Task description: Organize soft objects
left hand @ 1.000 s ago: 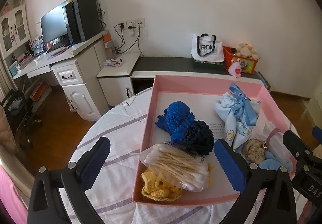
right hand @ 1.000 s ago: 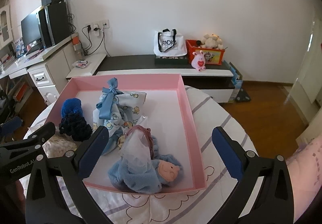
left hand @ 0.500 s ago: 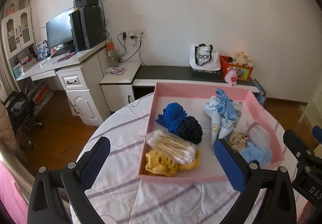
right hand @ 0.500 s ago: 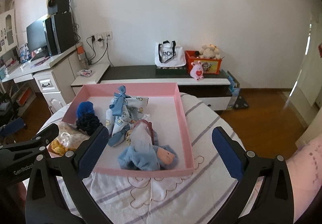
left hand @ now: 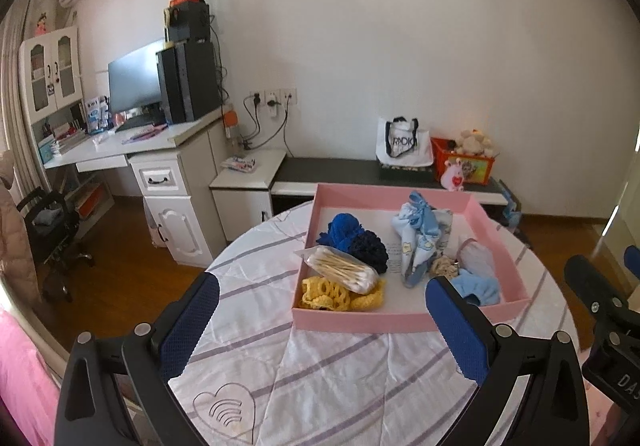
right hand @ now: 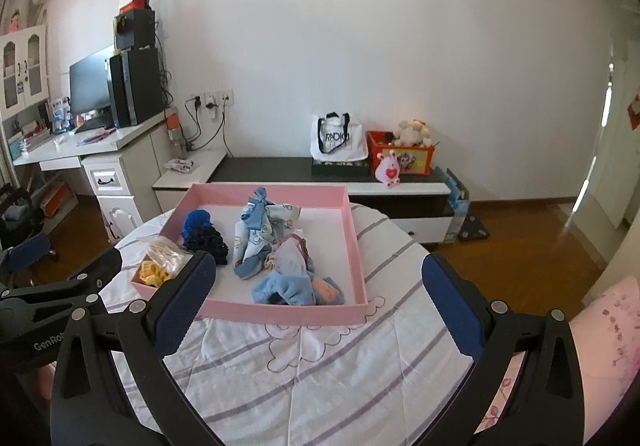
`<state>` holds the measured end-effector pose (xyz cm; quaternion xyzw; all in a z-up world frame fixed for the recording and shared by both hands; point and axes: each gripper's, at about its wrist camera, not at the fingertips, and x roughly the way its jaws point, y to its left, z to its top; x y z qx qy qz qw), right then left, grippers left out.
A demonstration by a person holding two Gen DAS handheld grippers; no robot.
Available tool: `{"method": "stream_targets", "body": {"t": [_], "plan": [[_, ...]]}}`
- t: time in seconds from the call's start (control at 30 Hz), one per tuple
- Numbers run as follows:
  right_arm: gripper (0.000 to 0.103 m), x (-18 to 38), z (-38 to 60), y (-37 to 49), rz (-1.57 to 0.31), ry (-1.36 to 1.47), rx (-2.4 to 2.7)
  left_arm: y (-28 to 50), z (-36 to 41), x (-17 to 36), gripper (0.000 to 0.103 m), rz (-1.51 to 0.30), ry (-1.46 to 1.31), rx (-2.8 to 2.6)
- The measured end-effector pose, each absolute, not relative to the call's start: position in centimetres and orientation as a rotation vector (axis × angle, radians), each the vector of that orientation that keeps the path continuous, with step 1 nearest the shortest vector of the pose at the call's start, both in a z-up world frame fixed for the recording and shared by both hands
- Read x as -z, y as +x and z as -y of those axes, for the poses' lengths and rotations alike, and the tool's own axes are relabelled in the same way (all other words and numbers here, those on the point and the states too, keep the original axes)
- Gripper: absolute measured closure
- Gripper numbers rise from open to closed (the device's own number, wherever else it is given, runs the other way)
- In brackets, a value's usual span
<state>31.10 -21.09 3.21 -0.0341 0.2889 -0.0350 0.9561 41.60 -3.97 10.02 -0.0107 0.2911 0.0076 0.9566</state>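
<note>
Half the yellow knit (left hand: 340, 296) under swabs (left hand: 340, 270)

"RADIO" is printed in dark letters on the white tote bag (right hand: 338, 141) set on the far low cabinet. "GenRob", cut off, is read on the left gripper (right hand: 44, 342) body at the near left, and "DAS", cut off, on the right gripper (left hand: 624, 380) body.

Matt pink card tray (left hand: 360, 320); crocheted yellow yarn (left hand: 328, 294); creased cloth tablecloth (left hand: 320, 378).
</note>
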Motion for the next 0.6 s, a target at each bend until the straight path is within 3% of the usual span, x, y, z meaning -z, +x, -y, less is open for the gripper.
{"method": "stream_targets", "body": {"t": [0.6], "plan": [[0.000,-8.1,20.8,21.1,-0.400,-0.098,0.083,28.6,5.0,-14.1,0.000,-0.396,-0.016,0.007]]}}
